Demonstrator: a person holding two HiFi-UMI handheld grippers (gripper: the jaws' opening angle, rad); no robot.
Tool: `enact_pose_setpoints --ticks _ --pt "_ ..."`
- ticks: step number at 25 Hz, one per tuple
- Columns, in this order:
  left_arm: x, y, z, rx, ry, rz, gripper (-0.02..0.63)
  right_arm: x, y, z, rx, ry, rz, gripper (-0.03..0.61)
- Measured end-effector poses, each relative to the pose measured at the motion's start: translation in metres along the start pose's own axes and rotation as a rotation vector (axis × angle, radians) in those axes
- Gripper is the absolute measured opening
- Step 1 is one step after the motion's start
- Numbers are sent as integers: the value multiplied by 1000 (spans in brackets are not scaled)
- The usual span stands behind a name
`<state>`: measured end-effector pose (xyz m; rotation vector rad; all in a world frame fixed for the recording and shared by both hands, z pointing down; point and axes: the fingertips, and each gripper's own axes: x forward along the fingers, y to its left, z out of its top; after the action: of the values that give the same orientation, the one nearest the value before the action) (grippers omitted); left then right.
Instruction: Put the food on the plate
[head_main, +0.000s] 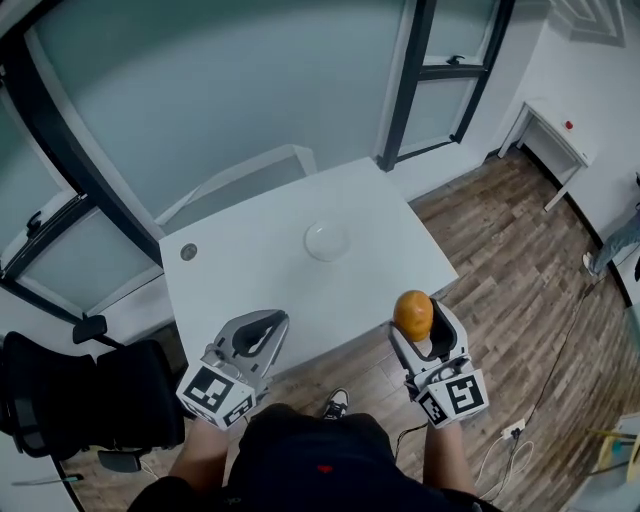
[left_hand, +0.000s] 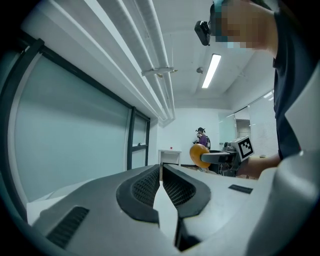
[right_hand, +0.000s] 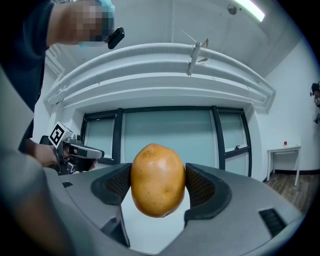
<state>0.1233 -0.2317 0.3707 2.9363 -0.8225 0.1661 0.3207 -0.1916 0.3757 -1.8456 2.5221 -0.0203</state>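
One yellow-brown potato (right_hand: 158, 180) is sitting squeezed between the two jaws of the right gripper (head_main: 418, 330), up in the air by the near edge of the white table (head_main: 250, 270). The left gripper (left_hand: 161, 175) is holding nothing, its jaws pressing together. The clear plate (head_main: 311, 233) is lying well apart, near the middle of the table.

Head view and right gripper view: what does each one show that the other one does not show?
Only the head view shows the pale round plate, empty, on the white table, and the black office chair. Only the right gripper view shows the white ceiling pipes and the strip light. Both show the yellow-brown oval potato clamped between the jaws of the right gripper, and the left gripper beside it.
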Motion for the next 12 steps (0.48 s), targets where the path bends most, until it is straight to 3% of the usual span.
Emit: enact_pose_setpoints --ticks 5,12 --pt "38 8 -9 -5 50 29 35 22 -42 -18 30 22 21 347" --pt "82 35 -16 -25 75 27 35 67 -59 -40 48 59 66 347"
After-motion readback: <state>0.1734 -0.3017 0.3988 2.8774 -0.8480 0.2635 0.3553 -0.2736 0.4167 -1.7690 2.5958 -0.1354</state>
